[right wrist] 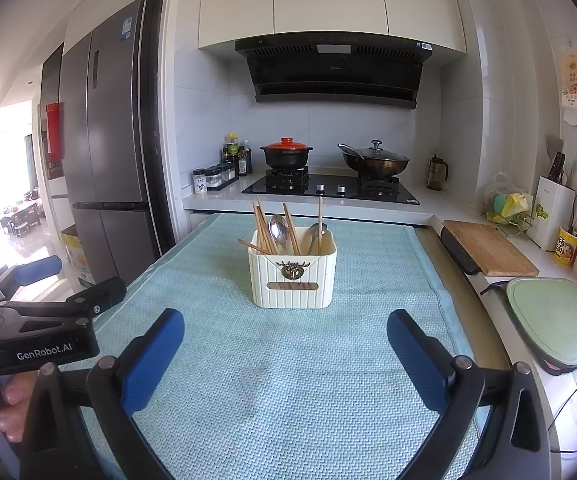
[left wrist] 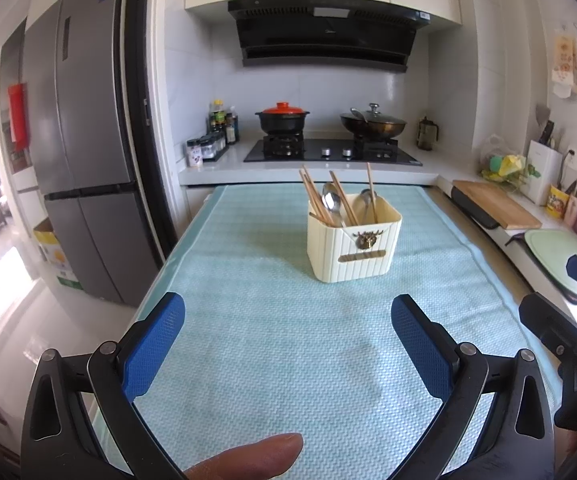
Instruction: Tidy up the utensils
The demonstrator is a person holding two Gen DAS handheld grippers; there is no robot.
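Cream ribbed plastic utensil caddy [right wrist: 293, 272] at frame centre on pale-blue woven mat [right wrist: 288, 380]; light wooden chopsticks [right wrist: 263, 228] and slippery steel spoons [right wrist: 278, 229] inside: pinch mid-shaft. Left gripper [left wrist: 288, 344] and right gripper [right wrist: 286, 350] spread, empty

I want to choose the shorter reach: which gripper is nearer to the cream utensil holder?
Roughly equal; I cannot tell. The right gripper has the utensil holder straight ahead; the left gripper has it ahead, slightly to its right. Both stand well short of it.

Table under pale teal mat [left wrist: 272, 344], cream utensil caddy [left wrist: 354, 246] upright near its far end, apparently centred
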